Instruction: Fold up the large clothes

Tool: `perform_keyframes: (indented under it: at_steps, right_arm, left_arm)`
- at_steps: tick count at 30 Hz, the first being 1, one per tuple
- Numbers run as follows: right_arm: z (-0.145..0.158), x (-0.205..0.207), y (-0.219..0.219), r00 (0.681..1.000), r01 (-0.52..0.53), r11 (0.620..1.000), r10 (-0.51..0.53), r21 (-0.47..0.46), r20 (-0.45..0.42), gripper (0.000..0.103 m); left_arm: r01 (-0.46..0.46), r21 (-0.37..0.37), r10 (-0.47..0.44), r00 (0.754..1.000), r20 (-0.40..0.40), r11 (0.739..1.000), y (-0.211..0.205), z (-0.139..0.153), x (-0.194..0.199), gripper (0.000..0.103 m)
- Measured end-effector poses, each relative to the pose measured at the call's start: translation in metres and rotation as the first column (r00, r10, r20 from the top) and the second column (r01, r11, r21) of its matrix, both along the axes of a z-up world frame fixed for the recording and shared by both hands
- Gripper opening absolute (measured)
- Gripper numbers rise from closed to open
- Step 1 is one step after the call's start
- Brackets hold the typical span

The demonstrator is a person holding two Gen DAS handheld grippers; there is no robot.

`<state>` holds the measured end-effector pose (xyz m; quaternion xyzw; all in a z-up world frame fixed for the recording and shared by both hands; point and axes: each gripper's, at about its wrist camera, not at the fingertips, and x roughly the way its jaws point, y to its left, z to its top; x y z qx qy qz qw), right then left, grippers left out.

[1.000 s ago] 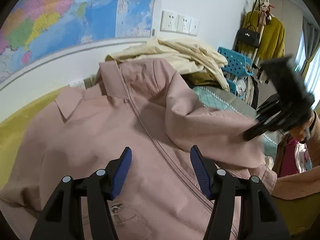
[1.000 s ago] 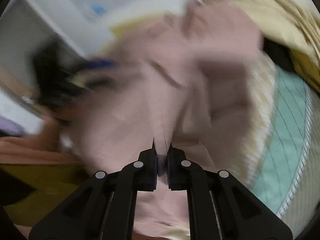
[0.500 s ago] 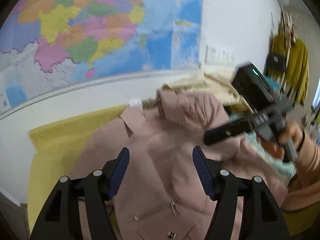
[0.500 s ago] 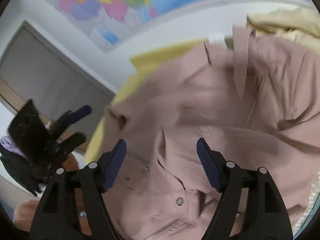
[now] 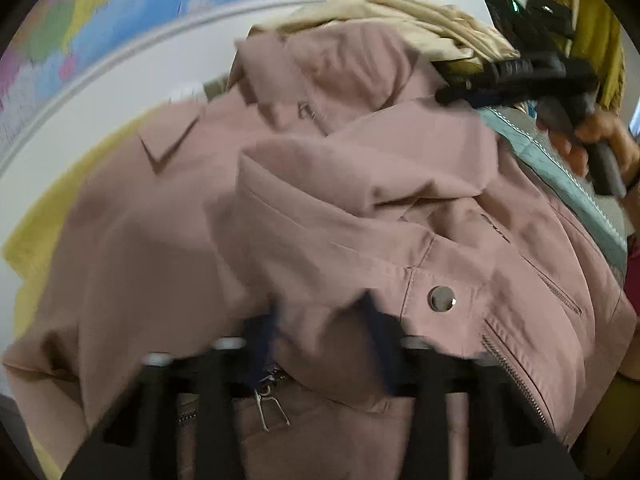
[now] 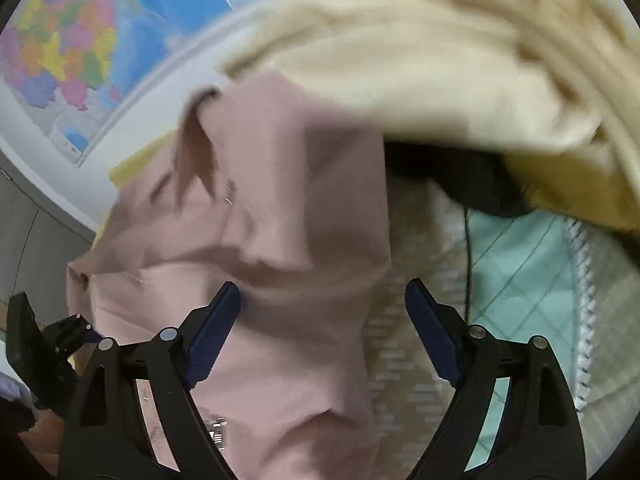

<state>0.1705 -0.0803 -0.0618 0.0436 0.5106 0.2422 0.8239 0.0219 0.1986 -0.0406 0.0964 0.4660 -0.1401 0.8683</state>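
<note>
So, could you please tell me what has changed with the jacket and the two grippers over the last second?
The right gripper, shut on a pinch of the pink jacket a second ago, has let go; its jaws now stand open over the cloth. The left gripper has dropped low onto a fold near the hem; blur hides its jaws. The jacket remains on the bed, the cream clothes heaped behind.

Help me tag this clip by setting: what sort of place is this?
Probably a bedroom at home: a pink jacket lies on a quilted teal bedspread, a coloured wall map hangs behind, and more clothes hang at the far right.
</note>
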Motion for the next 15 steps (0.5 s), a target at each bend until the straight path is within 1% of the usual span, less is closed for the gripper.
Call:
perform_keyframes:
  at_steps: [1,2,3,4,5,7,8,10,11,12,13,14,15]
  right_arm:
    - [-0.005,0.003,0.001,1.0,-0.004,1.0,0.004,-0.006,-0.005,0.073]
    - [-0.009,0.007,0.0,1.0,-0.014,1.0,0.015,0.027,-0.017,0.059]
    - [-0.009,0.01,-0.001,0.999,-0.018,0.997,0.021,0.079,-0.029,0.031]
    - [-0.008,0.013,-0.003,0.999,-0.027,0.993,0.032,0.117,-0.041,0.014]
    - [-0.003,0.014,-0.005,0.999,-0.031,0.991,0.035,0.126,-0.031,0.005]
    - [0.017,0.012,-0.016,0.999,-0.029,0.984,0.025,0.175,0.029,0.005]
    - [0.028,0.012,-0.026,0.999,-0.009,0.981,0.0,0.192,0.049,0.005]
    - [0.04,0.011,-0.045,0.997,0.025,0.97,-0.042,0.244,0.064,0.005]
    - [0.04,0.012,-0.053,0.996,0.049,0.964,-0.065,0.26,0.054,0.005]
    - [0.036,0.014,-0.056,0.996,0.074,0.966,-0.086,0.249,0.035,0.005]
    - [0.031,0.016,-0.058,0.996,0.085,0.969,-0.092,0.234,0.019,0.005]
    - [0.025,0.016,-0.058,0.995,0.097,0.974,-0.1,0.206,0.008,0.005]
    - [0.019,0.015,-0.058,0.993,0.116,0.975,-0.117,0.19,-0.006,0.005]
  left_arm:
    - [-0.017,-0.026,0.017,1.0,-0.004,1.0,0.007,0.001,0.003,0.008]
    - [-0.029,-0.047,0.029,1.0,-0.005,0.998,0.013,0.003,0.004,0.006]
    - [-0.052,-0.081,0.052,0.999,0.001,0.995,0.023,0.009,0.005,0.004]
    - [-0.072,-0.099,0.074,0.997,0.016,0.993,0.032,0.016,0.005,0.004]
    - [-0.084,-0.102,0.088,0.996,0.033,0.991,0.038,0.021,0.005,0.004]
    - [-0.139,-0.078,0.145,0.986,0.083,0.987,0.055,0.036,0.004,0.003]
    - [-0.169,-0.08,0.177,0.979,0.099,0.982,0.065,0.043,0.004,0.003]
    - [-0.281,-0.099,0.29,0.952,0.101,0.955,0.093,0.053,0.01,0.006]
    - [-0.31,-0.093,0.319,0.942,0.105,0.946,0.099,0.054,0.01,0.007]
    - [-0.312,-0.096,0.322,0.939,0.122,0.945,0.101,0.057,0.007,0.007]
    - [-0.274,-0.112,0.287,0.948,0.135,0.955,0.097,0.059,0.001,0.009]
    - [-0.229,-0.126,0.246,0.959,0.143,0.965,0.09,0.059,-0.006,0.015]
    - [-0.143,-0.136,0.163,0.976,0.146,0.98,0.075,0.057,-0.015,0.034]
